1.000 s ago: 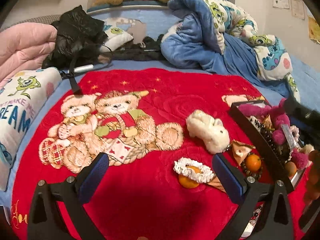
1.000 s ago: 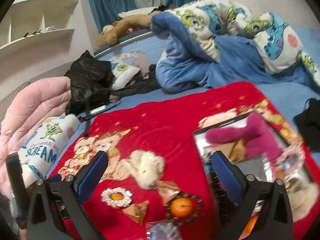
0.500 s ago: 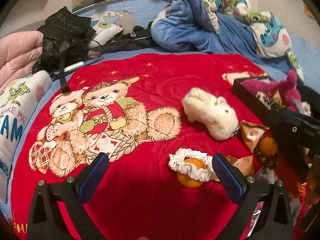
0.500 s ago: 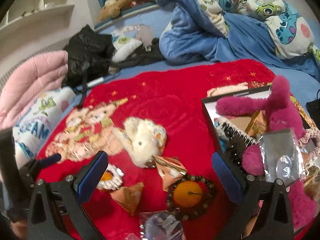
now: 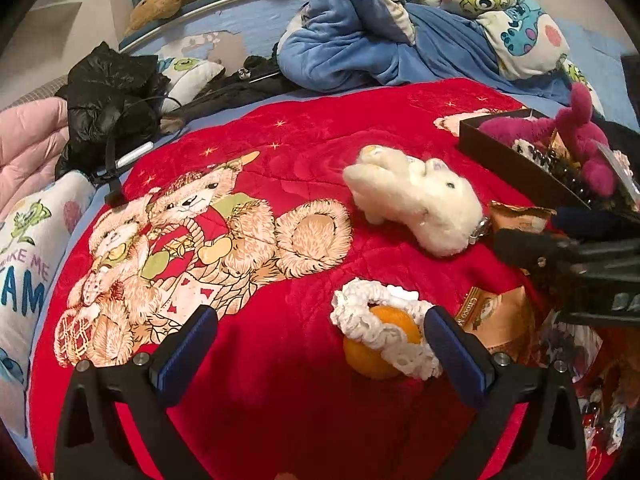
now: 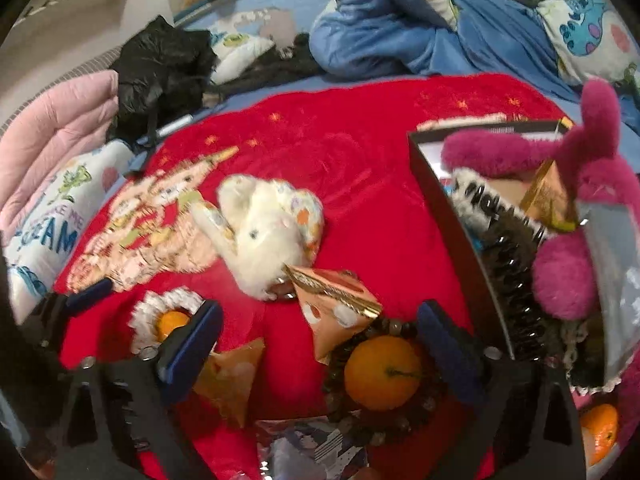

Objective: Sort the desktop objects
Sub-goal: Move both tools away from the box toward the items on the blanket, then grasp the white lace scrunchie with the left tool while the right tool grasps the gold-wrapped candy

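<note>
A red blanket (image 5: 304, 120) printed with teddy bears lies spread over the bed and carries the clutter; off its left edge sit a pink quilt (image 5: 28, 144) and a black jacket (image 5: 108, 100), and behind its far edge a blue blanket (image 5: 352, 52) is heaped.

The left gripper (image 5: 320, 344) hangs low over the near part of the blanket, its jaws spread wide with nothing between the pads; just inside its right finger (image 5: 456, 356) sits an orange (image 5: 376, 340) wearing a white frilly scrunchie (image 5: 384, 320), not pinched; whether that finger brushes the scrunchie I cannot tell.

Toward the middle of the blanket a white plush rabbit (image 5: 416, 204) lies on its side; a gold pyramid packet (image 6: 336, 304) touches its head end, and a second gold packet (image 6: 232, 376) lies nearer, just beside the left finger of the right gripper.

The right gripper (image 6: 316, 344) points down at the near right part of the blanket, its jaws closing yet standing wide apart; between them sits another orange (image 6: 382, 372) ringed by a dark bead bracelet (image 6: 340, 364); the pads do not press it; in front of that lies a printed foil packet (image 6: 312, 448).

At the right edge a black box (image 6: 444, 200) holds a magenta plush toy (image 6: 568, 184), a black hairbrush (image 6: 516, 280), a gold packet and a clear bag (image 6: 616, 280); a third orange (image 6: 600, 436) lies near the box's front corner.
</note>
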`<move>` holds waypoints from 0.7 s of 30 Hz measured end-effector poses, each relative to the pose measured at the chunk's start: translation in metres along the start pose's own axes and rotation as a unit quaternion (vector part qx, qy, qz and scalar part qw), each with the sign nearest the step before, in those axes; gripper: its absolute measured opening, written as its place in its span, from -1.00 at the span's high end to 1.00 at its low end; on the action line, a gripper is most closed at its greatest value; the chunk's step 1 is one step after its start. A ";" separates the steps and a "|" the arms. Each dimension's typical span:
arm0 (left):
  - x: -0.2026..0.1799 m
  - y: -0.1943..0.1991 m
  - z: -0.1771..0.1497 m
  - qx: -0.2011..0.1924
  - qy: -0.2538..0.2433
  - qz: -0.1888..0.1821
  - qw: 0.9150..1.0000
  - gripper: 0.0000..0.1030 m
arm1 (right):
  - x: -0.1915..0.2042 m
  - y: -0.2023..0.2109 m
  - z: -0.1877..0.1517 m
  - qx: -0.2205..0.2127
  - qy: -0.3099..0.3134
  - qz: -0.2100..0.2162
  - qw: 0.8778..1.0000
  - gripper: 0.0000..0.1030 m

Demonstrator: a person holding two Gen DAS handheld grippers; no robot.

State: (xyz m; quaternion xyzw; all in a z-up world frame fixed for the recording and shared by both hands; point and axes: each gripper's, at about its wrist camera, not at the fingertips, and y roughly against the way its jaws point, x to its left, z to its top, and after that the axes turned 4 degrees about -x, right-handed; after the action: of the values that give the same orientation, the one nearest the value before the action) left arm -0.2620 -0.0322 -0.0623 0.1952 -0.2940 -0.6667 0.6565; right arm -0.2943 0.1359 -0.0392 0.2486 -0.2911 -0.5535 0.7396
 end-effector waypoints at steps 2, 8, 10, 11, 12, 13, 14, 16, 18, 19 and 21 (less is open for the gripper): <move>0.003 -0.003 0.000 0.005 0.010 -0.007 1.000 -1.00 | 0.001 -0.002 -0.001 0.003 0.009 -0.015 1.000 -0.71; 0.012 -0.006 -0.002 0.020 0.052 -0.027 0.998 -0.90 | -0.006 -0.001 -0.002 -0.003 0.006 -0.051 0.999 -0.30; 0.017 -0.006 -0.003 0.025 0.075 -0.056 0.995 -0.62 | -0.010 0.002 -0.001 -0.007 -0.003 -0.042 0.999 -0.21; 0.018 -0.006 -0.003 0.026 0.083 -0.068 0.994 -0.57 | -0.013 0.003 -0.001 -0.008 -0.007 -0.039 0.999 -0.19; 0.017 -0.007 -0.003 0.028 0.083 -0.072 0.994 -0.50 | -0.015 0.005 -0.001 -0.009 -0.011 -0.036 0.999 -0.14; 0.015 -0.006 -0.003 0.027 0.078 -0.071 0.994 -0.41 | -0.016 0.007 -0.001 -0.013 -0.016 -0.031 0.999 -0.10; 0.011 -0.004 -0.003 0.024 0.073 -0.072 0.994 -0.33 | -0.018 0.008 -0.001 -0.016 -0.021 -0.028 0.999 -0.07; 0.007 -0.003 -0.002 0.026 0.069 -0.089 0.993 0.08 | -0.020 0.012 -0.002 -0.020 -0.028 -0.024 0.999 0.12; 0.003 -0.001 -0.001 0.025 0.067 -0.101 0.992 0.25 | -0.021 0.013 -0.002 -0.021 -0.029 -0.021 0.999 0.23; 0.001 0.000 -0.001 0.024 0.062 -0.097 0.993 0.25 | -0.020 0.014 -0.002 -0.021 -0.024 -0.019 0.999 0.23; -0.001 0.002 -0.002 0.024 0.056 -0.097 0.993 0.26 | -0.016 0.013 -0.002 -0.018 -0.014 -0.020 1.000 0.24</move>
State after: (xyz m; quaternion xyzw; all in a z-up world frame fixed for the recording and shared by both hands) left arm -0.2594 -0.0318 -0.0622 0.2757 -0.2518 -0.7082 0.5992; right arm -0.2875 0.1551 -0.0347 0.2334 -0.2865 -0.5772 0.7282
